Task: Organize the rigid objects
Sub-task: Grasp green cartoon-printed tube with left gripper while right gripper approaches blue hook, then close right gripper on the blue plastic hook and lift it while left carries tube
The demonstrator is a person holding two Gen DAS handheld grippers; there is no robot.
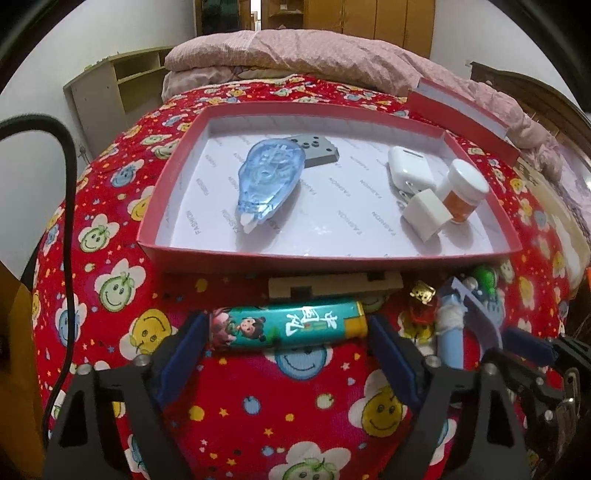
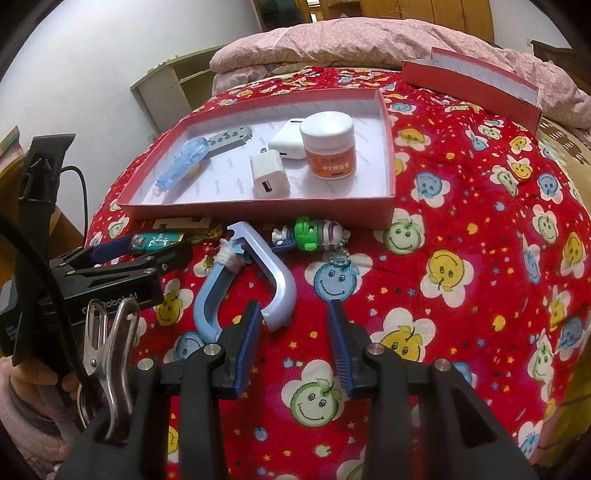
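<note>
Straddling lighter (image 1: 288, 326) unpinched: left gripper (image 1: 288, 332), jaws wide | right gripper (image 2: 295, 325) part-open, empty

A red bedspread (image 1: 122, 206) printed with smiling flower faces covers the bed, and a folded pink quilt (image 1: 295, 51) lies heaped at its far end. A pale open shelf unit (image 1: 110, 96) stands against the white wall (image 1: 74, 40) on the left, with wooden wardrobes (image 1: 388, 18) behind the quilt.

2 red boxes (image 2: 258, 212) (image 2: 469, 86), 1 lighter (image 1: 288, 326), 1 orange jar (image 2: 330, 146), 1 white charger (image 2: 266, 175), 1 blue correction-tape dispenser (image 1: 267, 177).
</note>
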